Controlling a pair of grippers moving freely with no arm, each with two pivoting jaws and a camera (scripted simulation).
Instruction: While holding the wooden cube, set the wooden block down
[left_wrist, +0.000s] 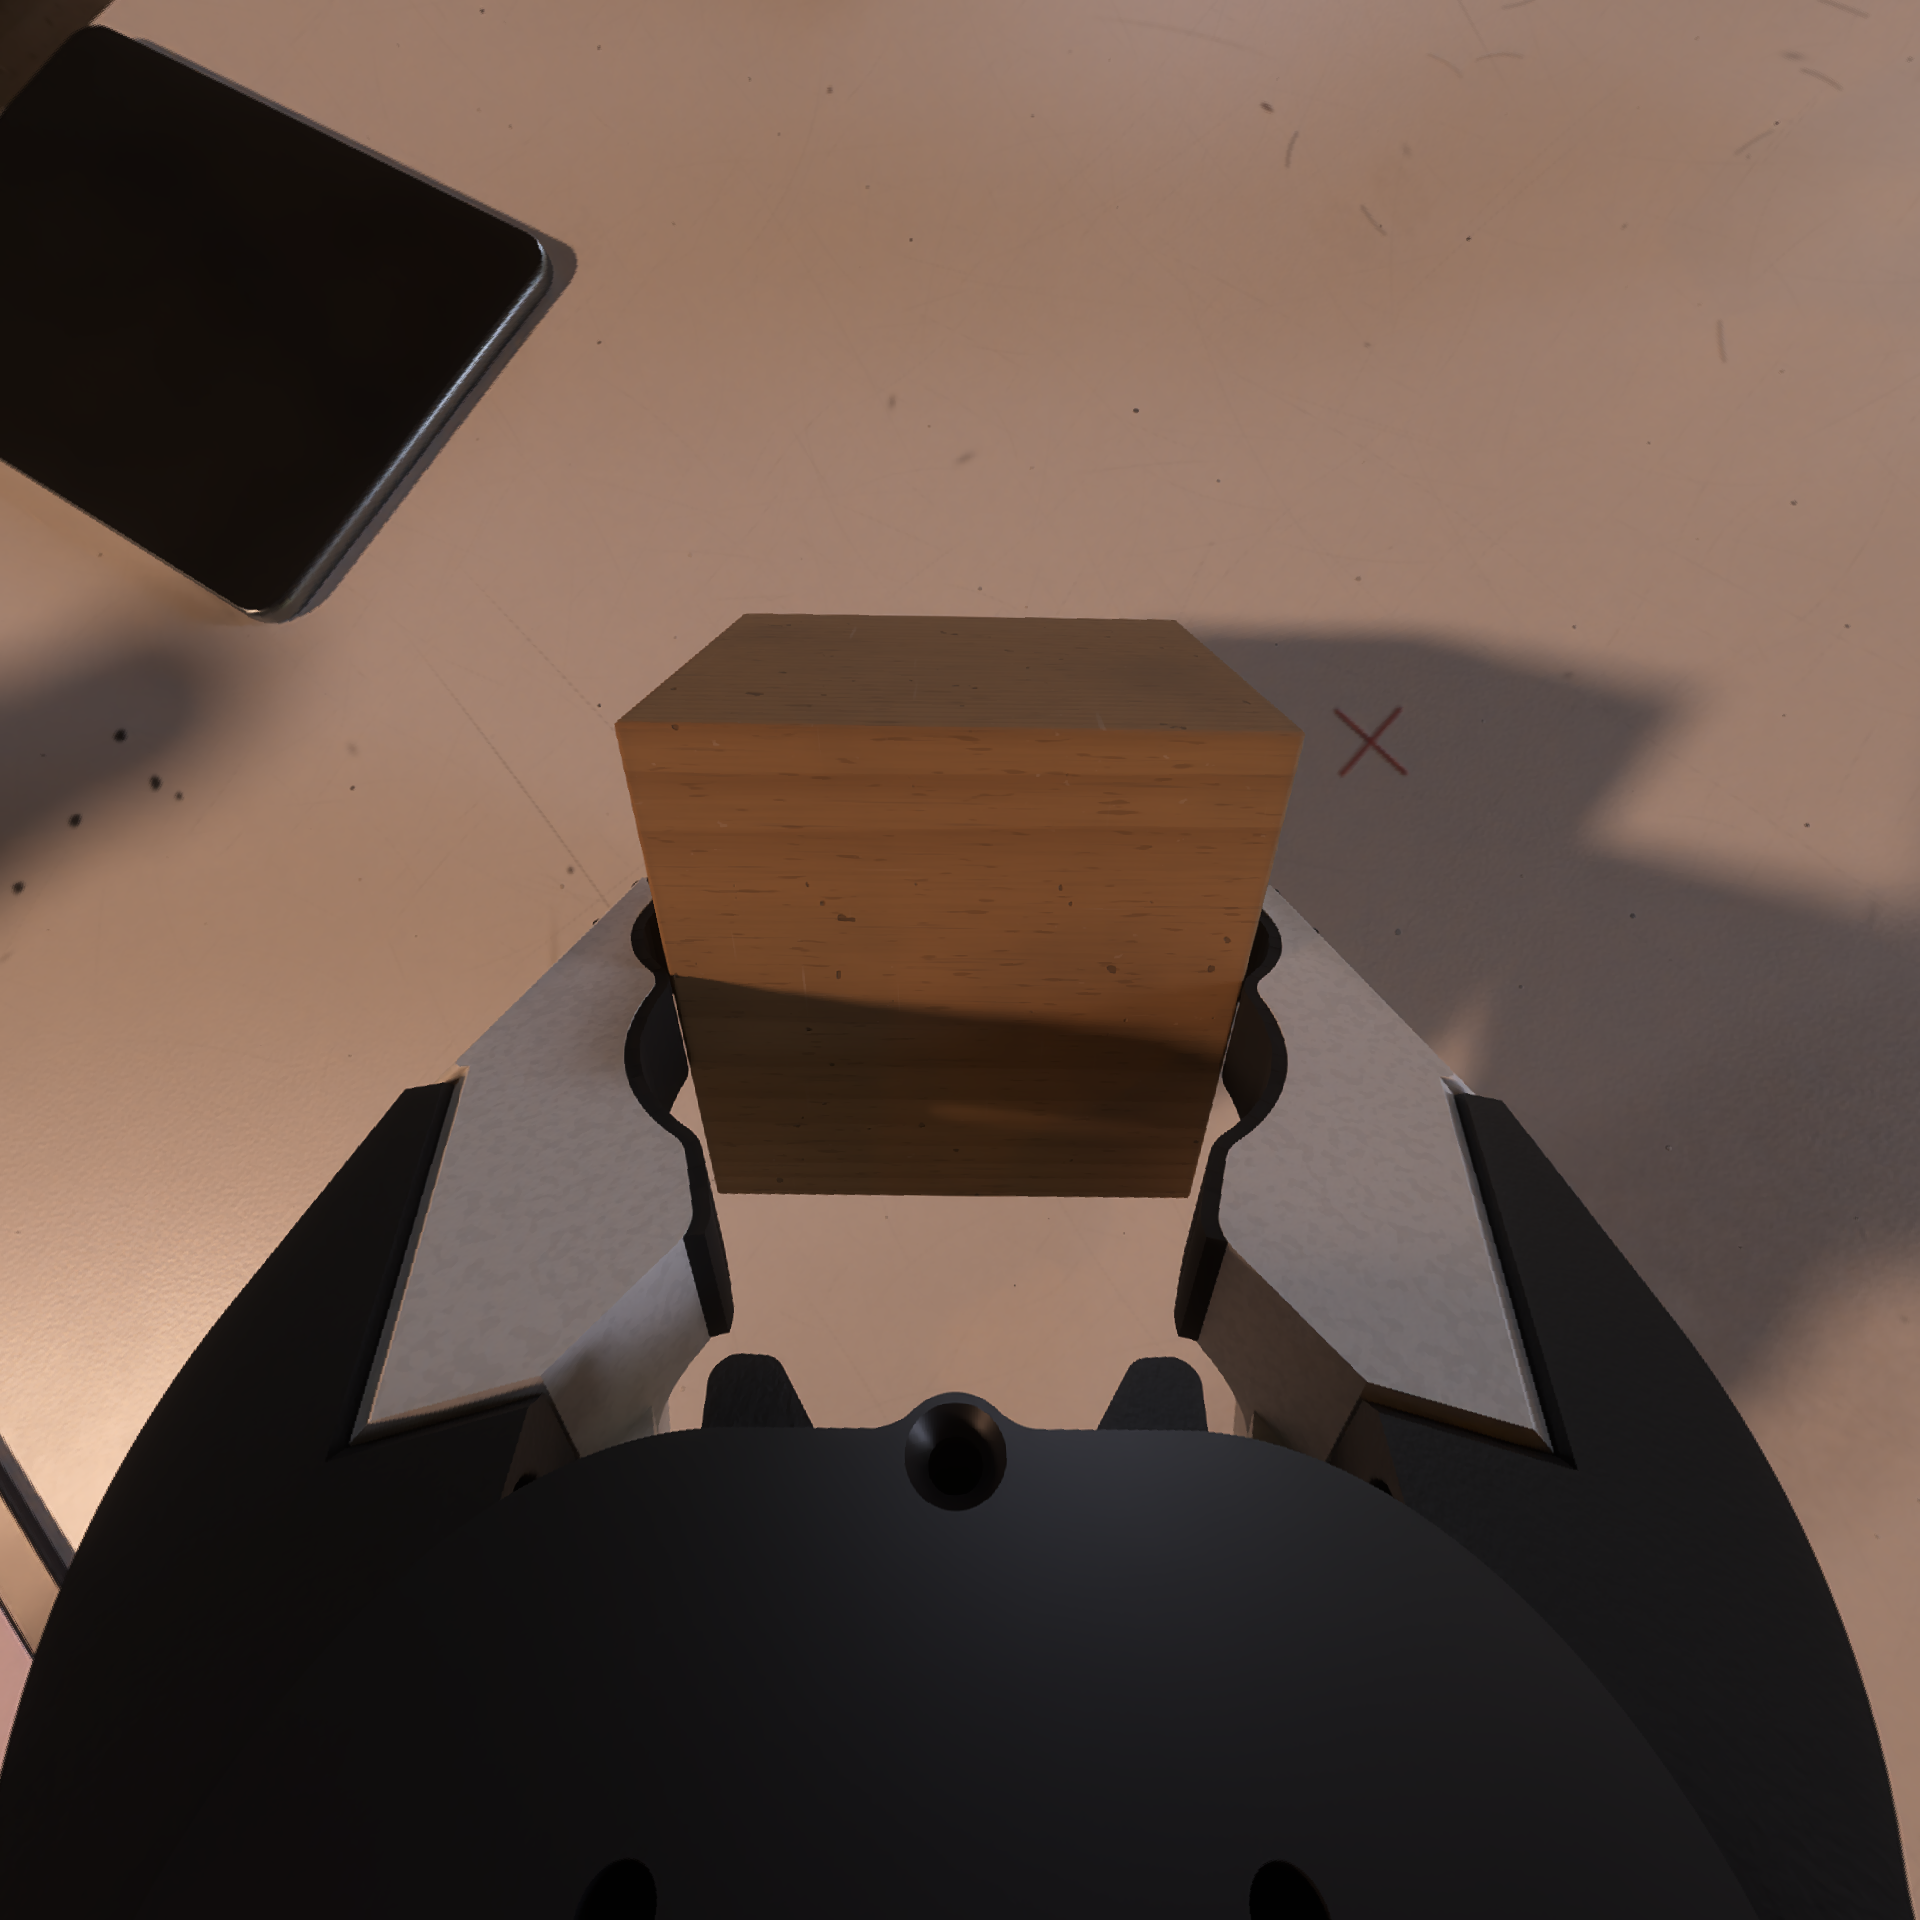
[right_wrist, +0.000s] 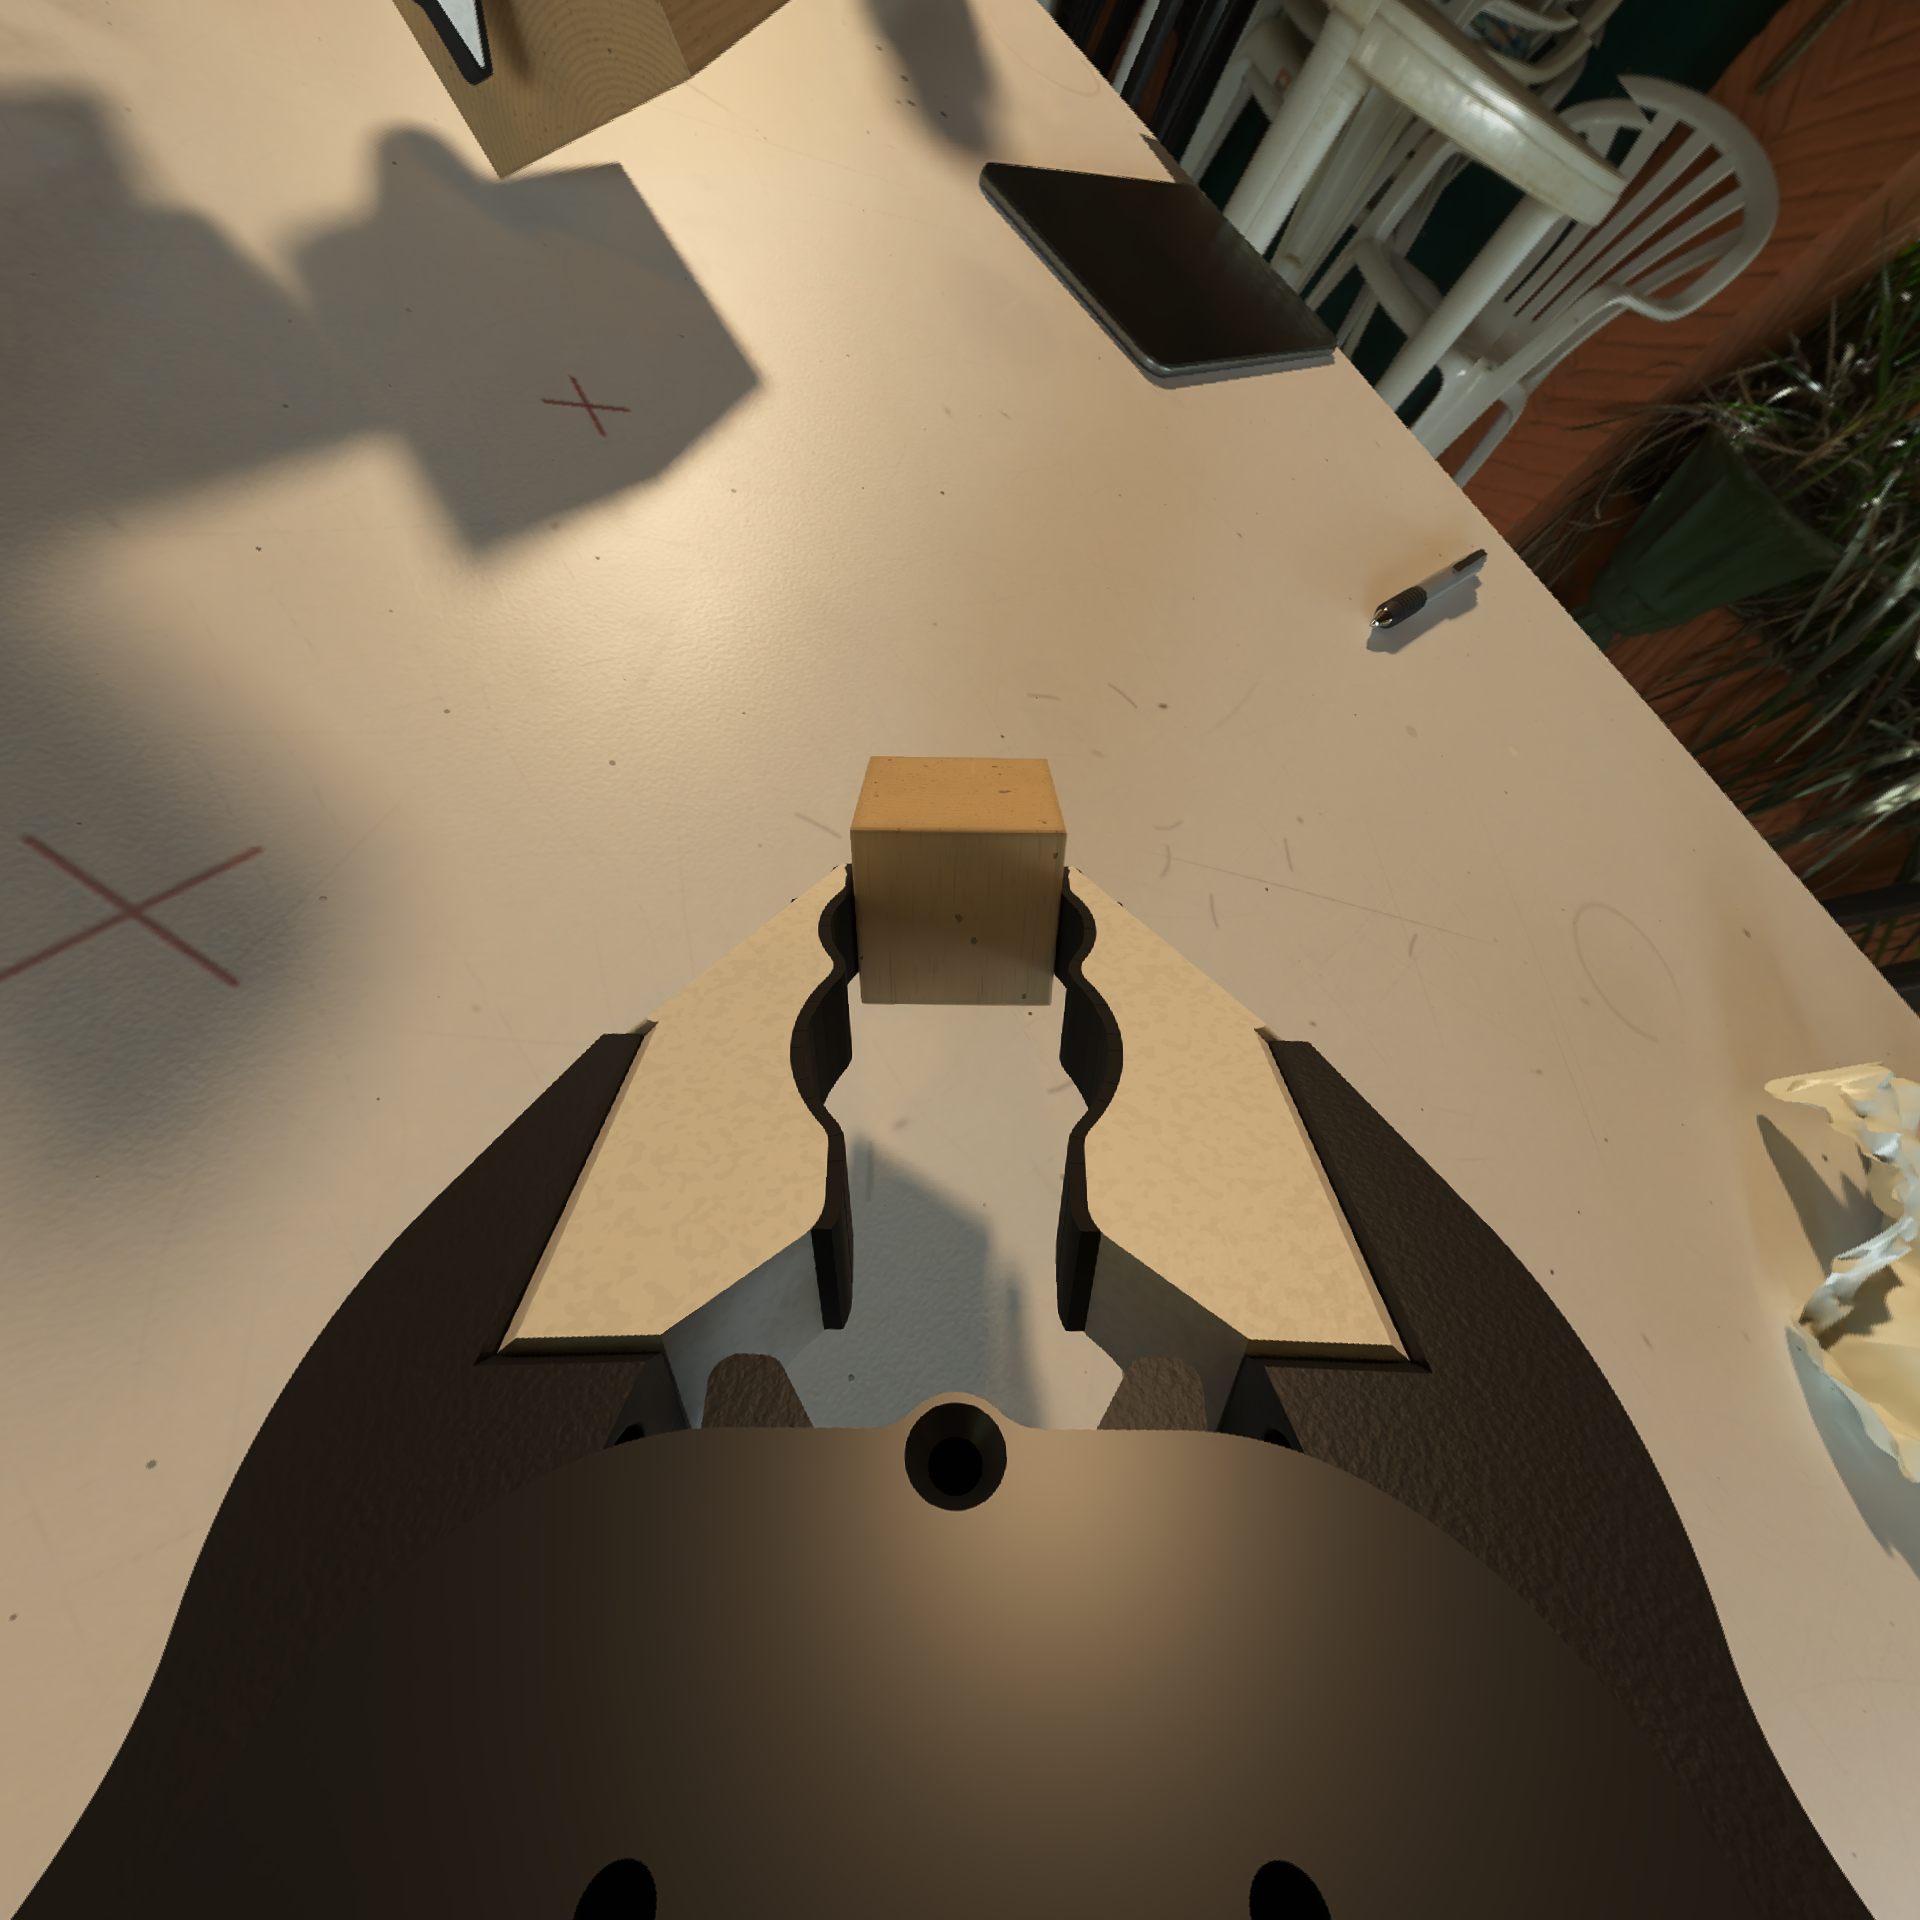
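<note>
So the table (right_wrist: 935, 623) is a big beige top, scuffed, with red X marks (right_wrist: 587, 405) drawn on it. A dark tablet (right_wrist: 1153, 270) sits near the far edge, crumpled paper (right_wrist: 1860, 1247) off to the side and a pen (right_wrist: 1429, 590) lying loose.

Both pieces are up in the air. The left gripper (left_wrist: 956, 925) is pinching the wooden block (left_wrist: 956, 904), the bigger one, off the surface with an X just beside it. The right gripper (right_wrist: 956, 914) is clamped on the small wooden cube (right_wrist: 958, 883) at its fingertips.

My read: nothing's been placed yet. The block needs lowering and releasing while the cube stays gripped.
</note>
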